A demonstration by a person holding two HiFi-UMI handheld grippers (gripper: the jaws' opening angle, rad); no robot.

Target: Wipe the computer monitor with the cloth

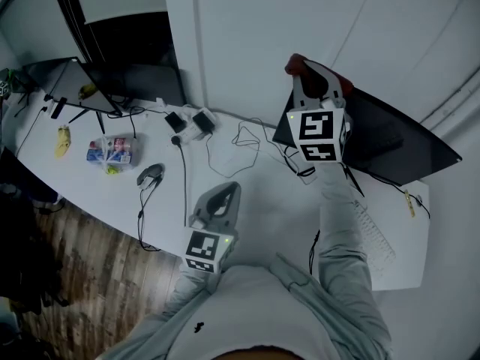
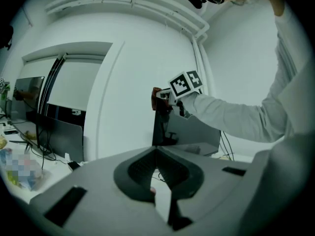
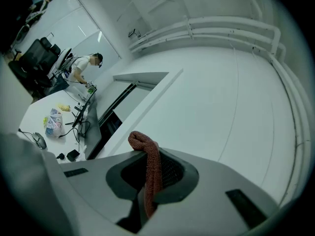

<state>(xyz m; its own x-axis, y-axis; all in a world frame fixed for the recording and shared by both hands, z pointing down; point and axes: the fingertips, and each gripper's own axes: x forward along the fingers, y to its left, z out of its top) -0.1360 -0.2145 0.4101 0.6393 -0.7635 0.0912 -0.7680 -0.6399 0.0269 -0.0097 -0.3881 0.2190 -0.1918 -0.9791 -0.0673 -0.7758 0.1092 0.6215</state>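
Note:
The dark computer monitor (image 1: 390,147) stands at the right end of the white desk (image 1: 255,201). My right gripper (image 1: 311,75) is raised over the monitor's upper left corner, shut on a red-brown cloth (image 1: 298,64). In the right gripper view the cloth (image 3: 149,163) hangs clamped between the jaws of the right gripper (image 3: 147,157), which faces a white wall. My left gripper (image 1: 227,191) hovers low over the desk's near side, jaws together and holding nothing. In the left gripper view, past the left gripper (image 2: 157,154), the cloth (image 2: 156,93) meets the top edge of the monitor (image 2: 161,127).
A second monitor (image 1: 71,85) stands at the desk's far left. Cables (image 1: 240,145), power adapters (image 1: 189,122), a snack bag (image 1: 111,151) and a yellow item (image 1: 63,141) lie between. A keyboard (image 1: 375,235) sits before the right monitor. Wooden floor (image 1: 82,253) lies lower left. A person (image 3: 81,69) stands far off.

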